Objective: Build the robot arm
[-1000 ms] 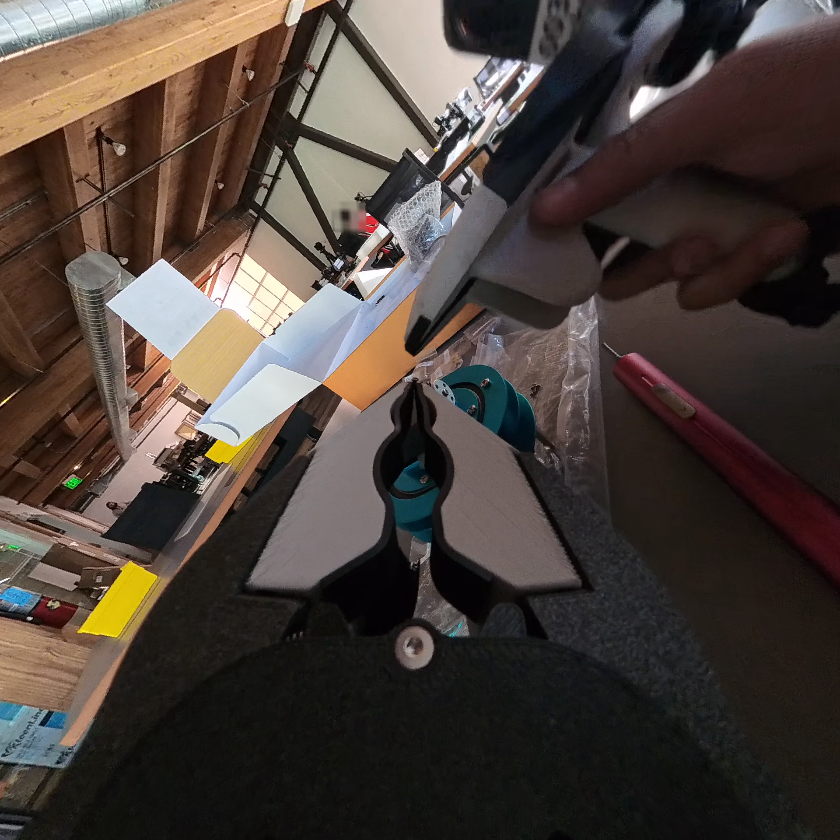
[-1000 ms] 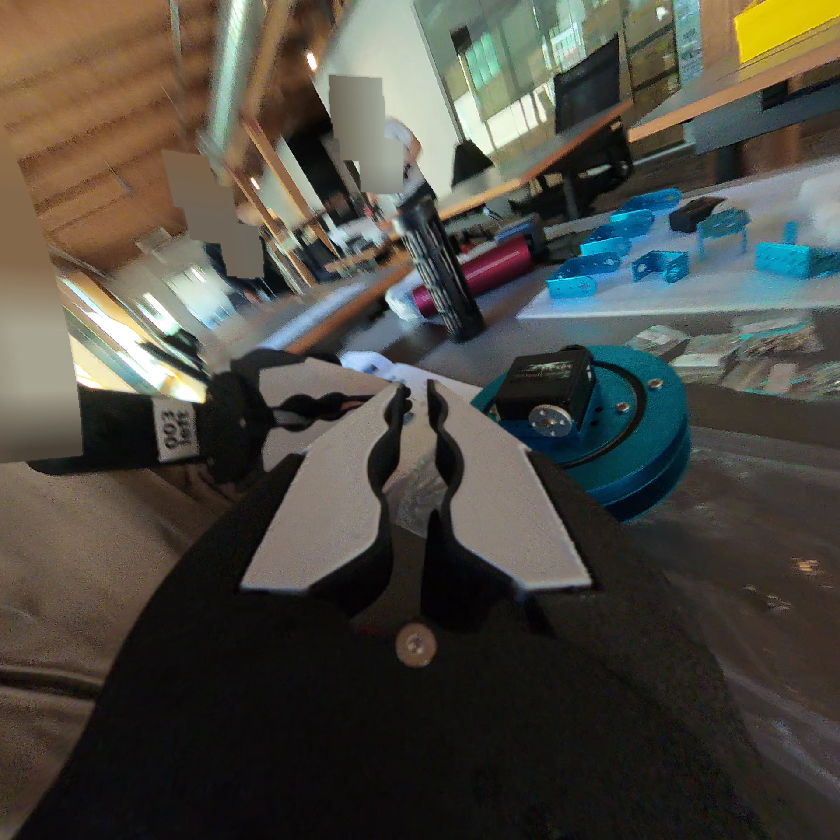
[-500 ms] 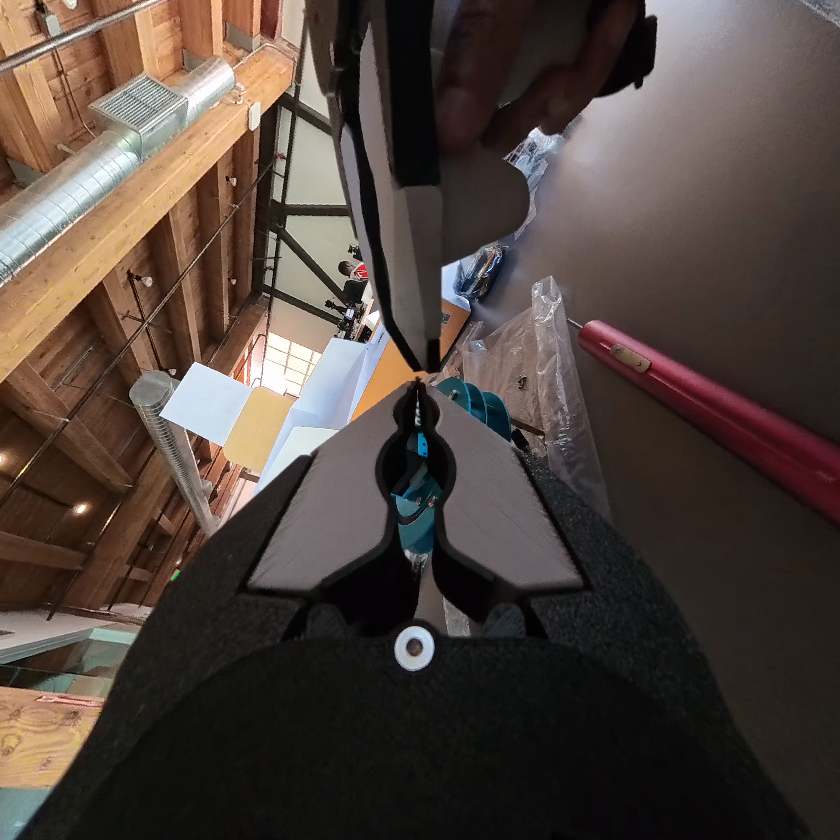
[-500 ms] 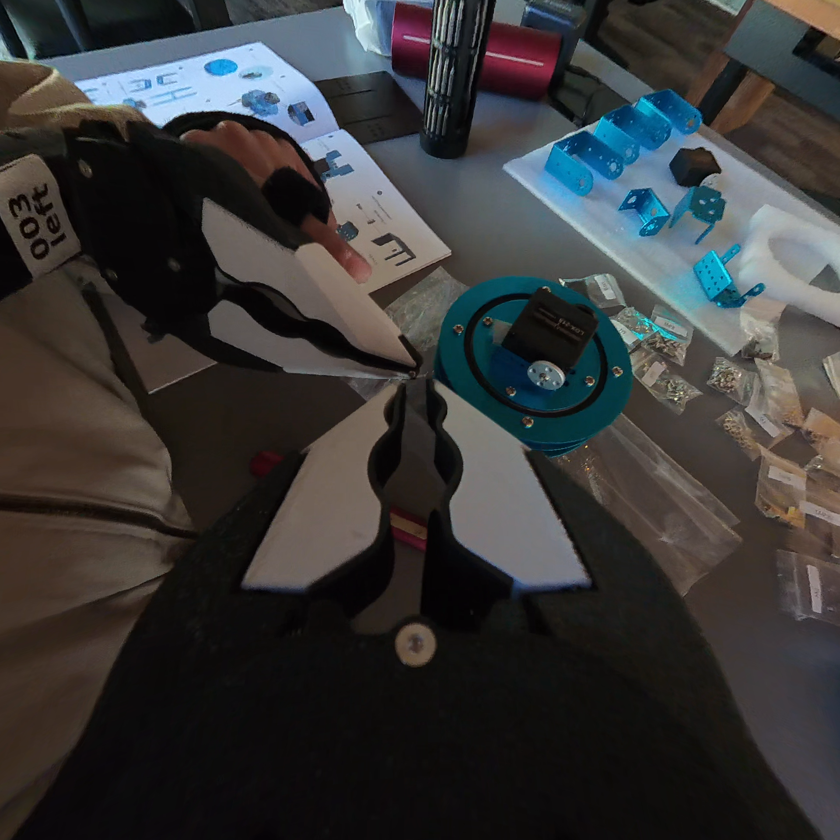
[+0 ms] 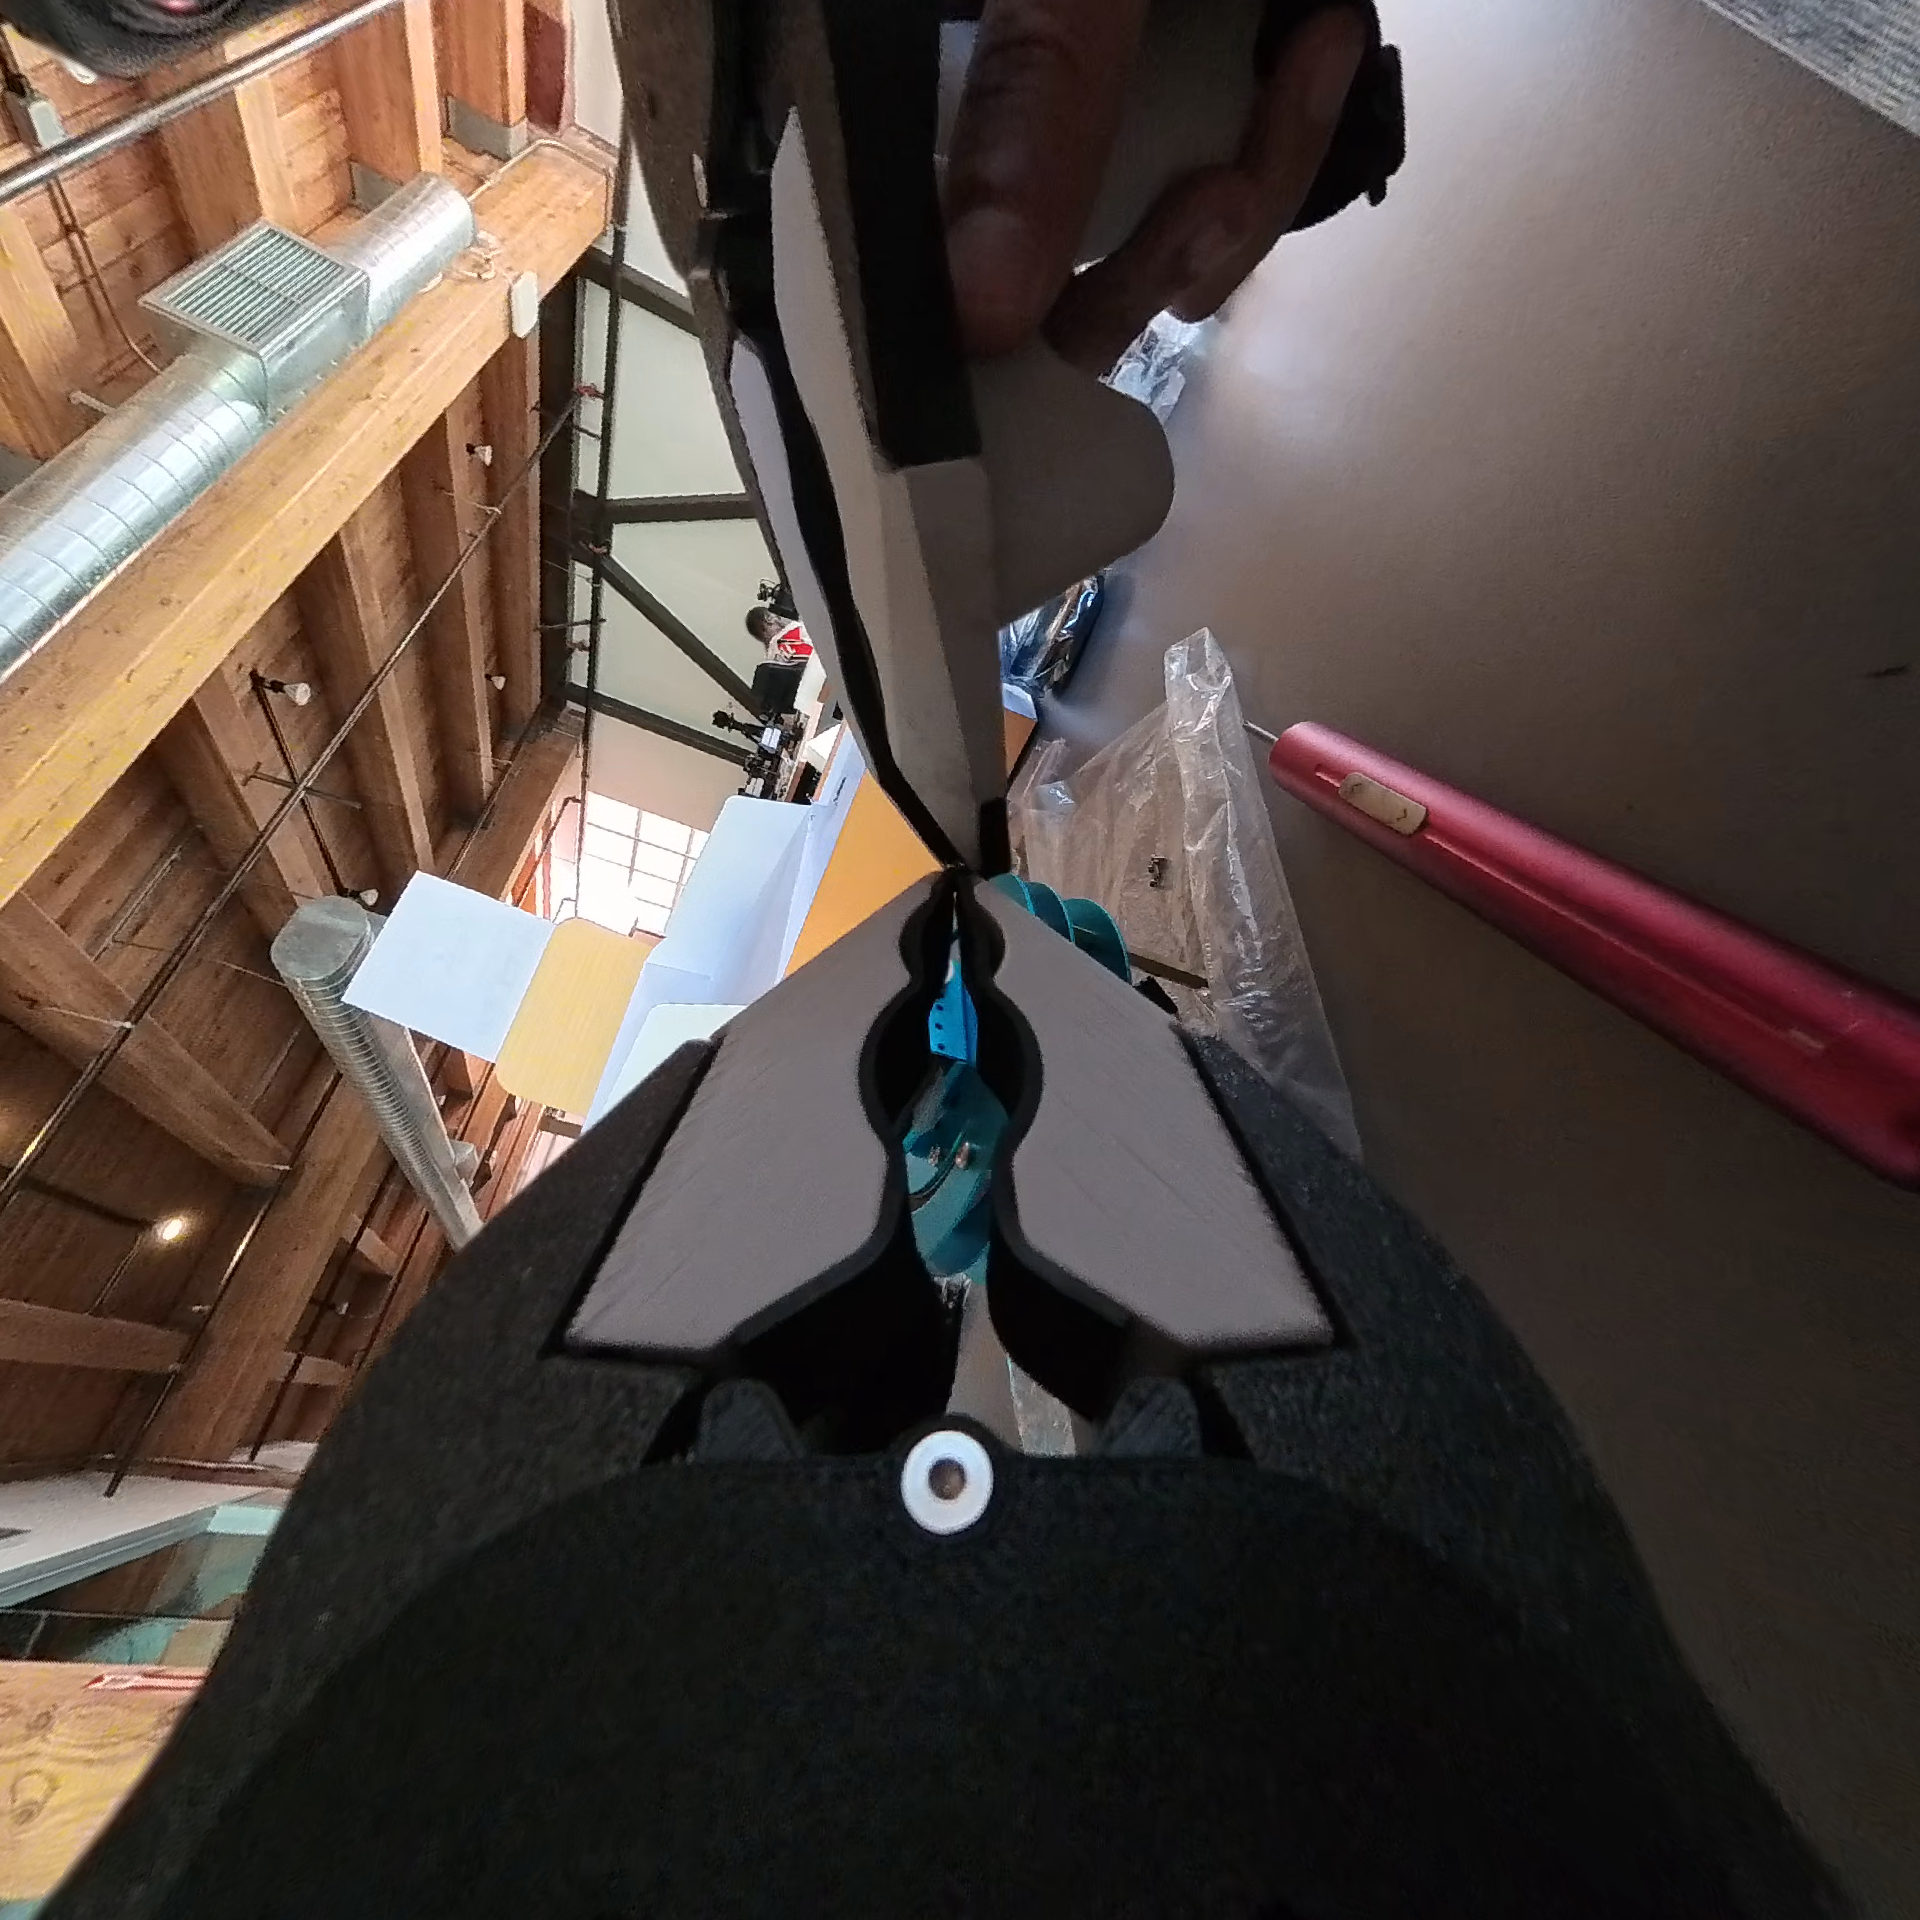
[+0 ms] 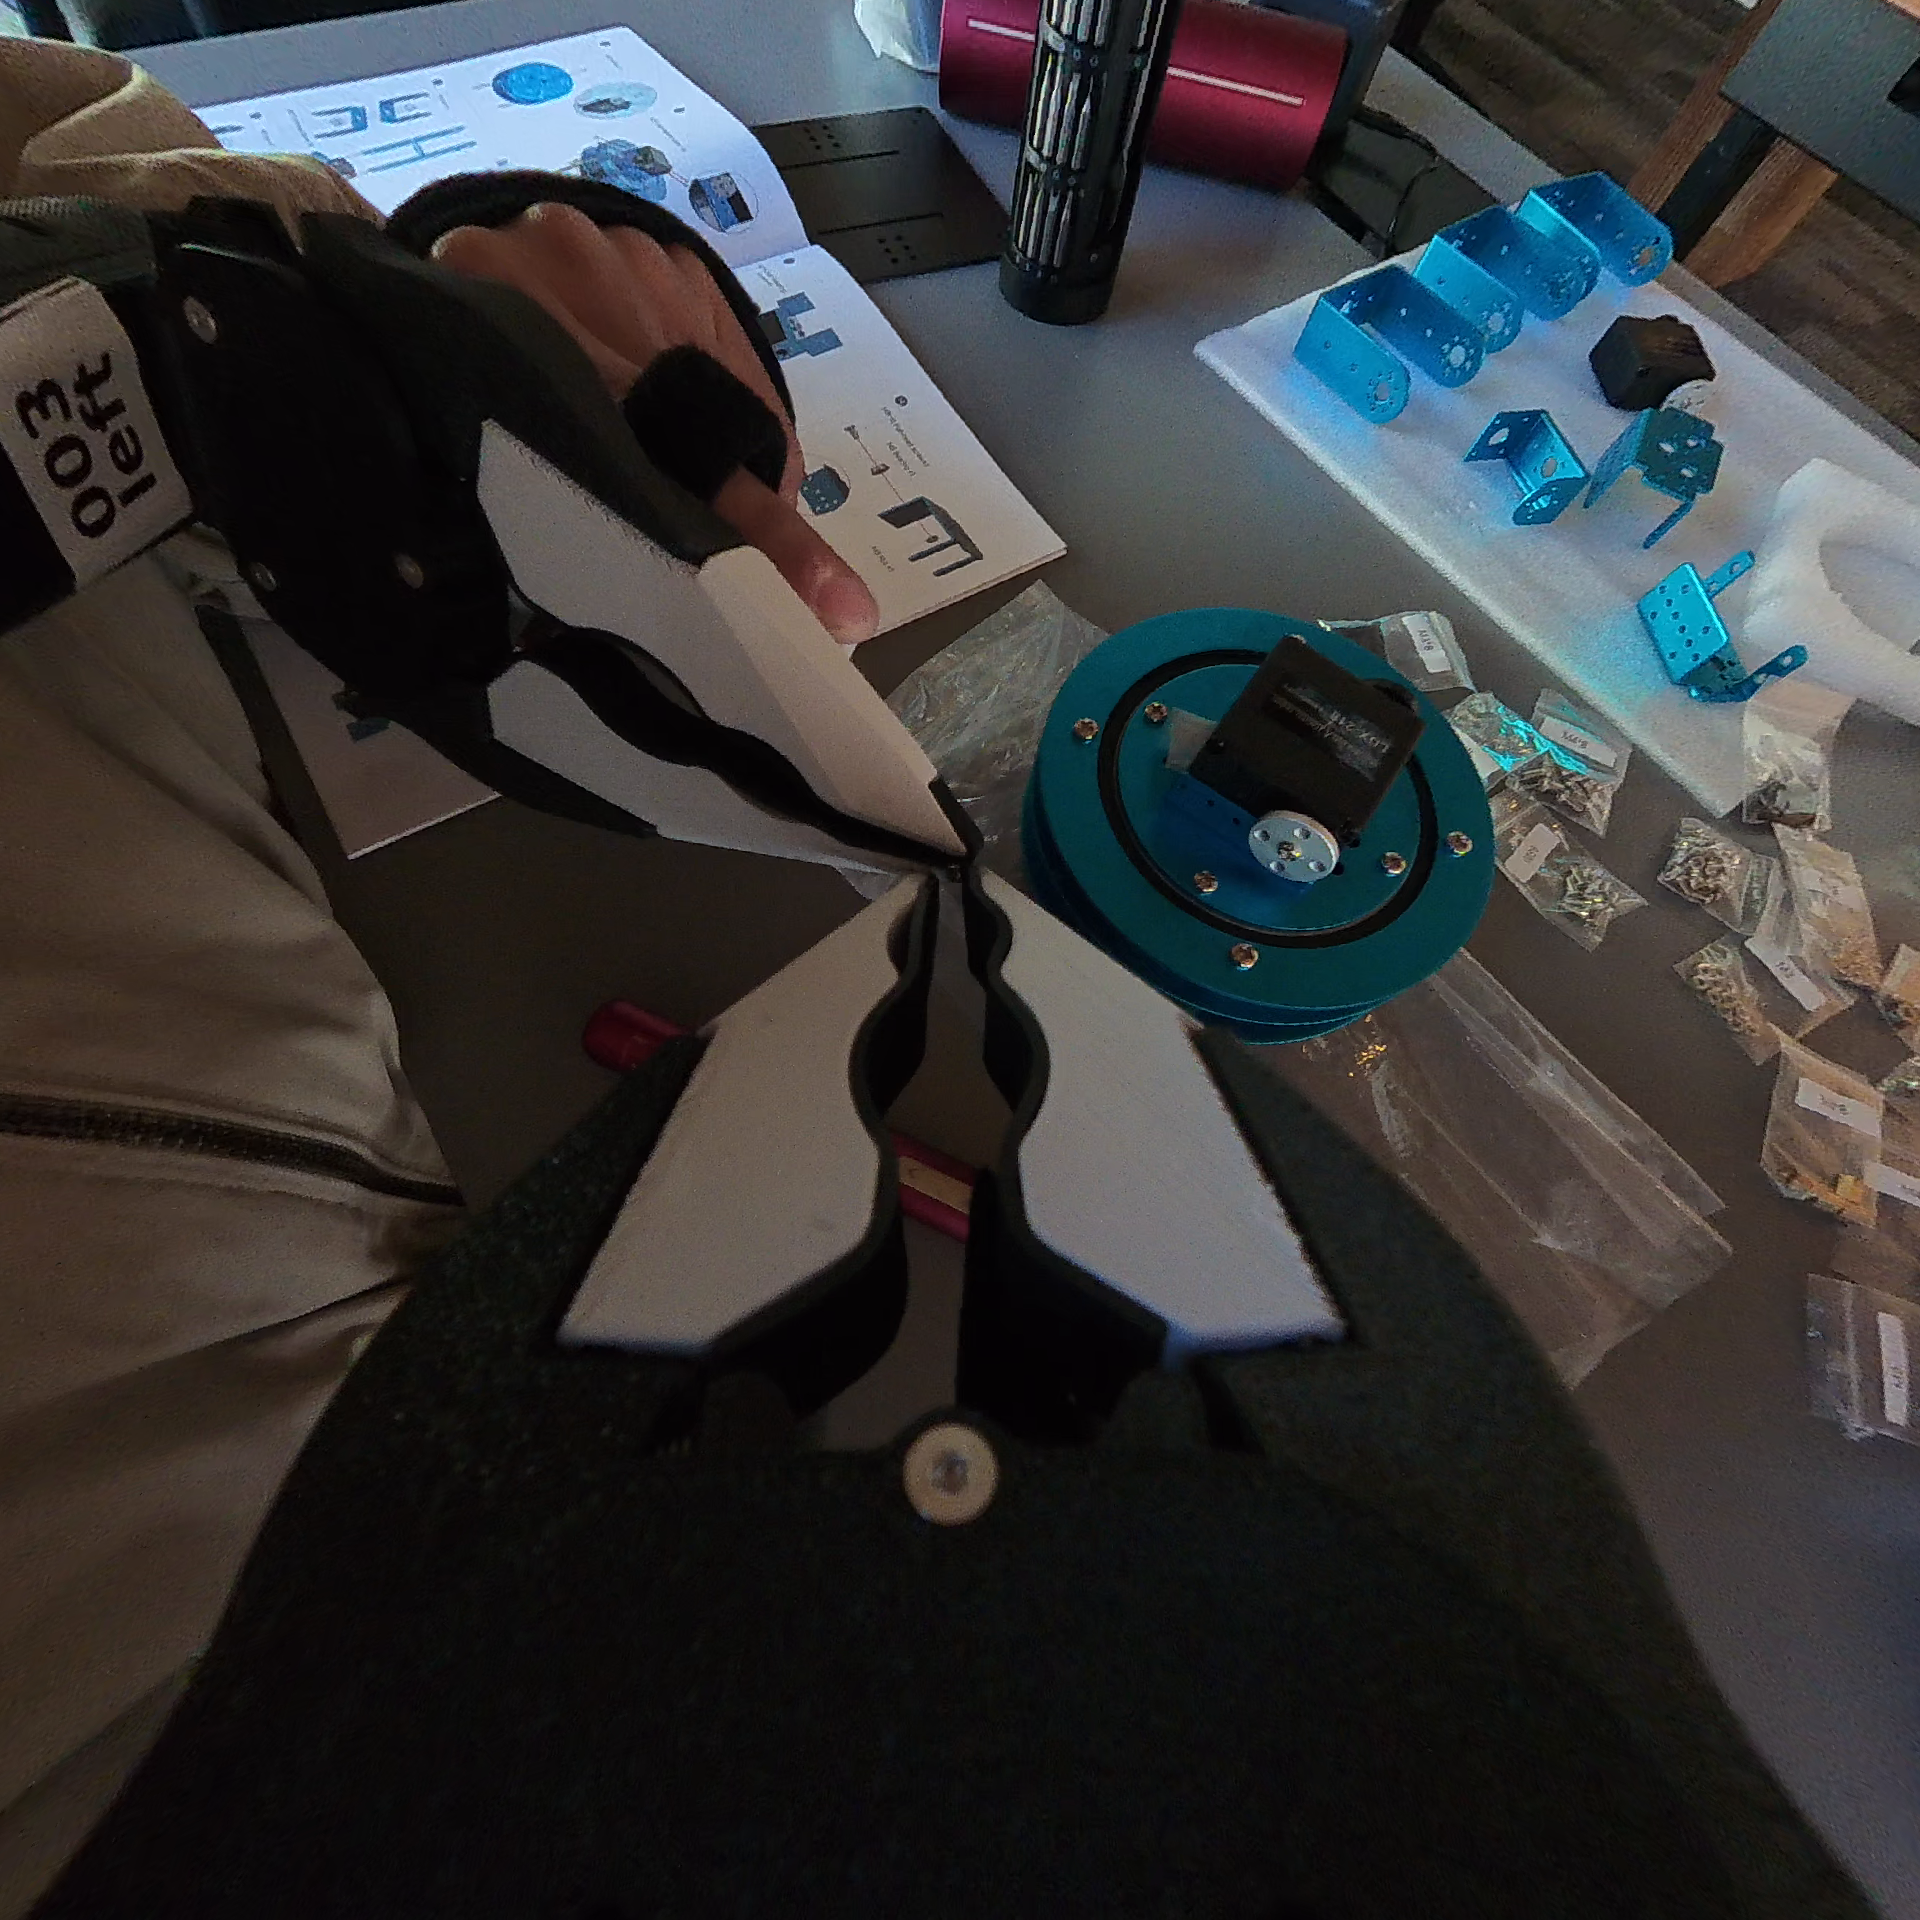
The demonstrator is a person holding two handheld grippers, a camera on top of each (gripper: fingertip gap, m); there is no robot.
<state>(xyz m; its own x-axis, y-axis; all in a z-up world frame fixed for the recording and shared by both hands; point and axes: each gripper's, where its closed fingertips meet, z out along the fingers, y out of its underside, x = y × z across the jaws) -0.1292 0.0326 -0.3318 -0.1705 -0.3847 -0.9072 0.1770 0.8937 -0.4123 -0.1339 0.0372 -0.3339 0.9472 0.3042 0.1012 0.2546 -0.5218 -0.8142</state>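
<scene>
Grey table (image 6: 1195, 499), left gripper (image 6: 951, 847) and right gripper (image 6: 951, 883) tip-to-tip, fingers closed, empty, teal disc (image 6: 1257, 831) flat beside.

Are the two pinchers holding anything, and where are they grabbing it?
Nothing can be seen in either. The left gripper and right gripper are both shut, and their tips meet point to point above the table, beside the teal disc.

tools (image 6: 951, 868): 2 | teal disc base (image 6: 1340, 935): 1 | booklet (image 6: 623, 156): 1 | red-handled tool (image 5: 1662, 956): 1
</scene>
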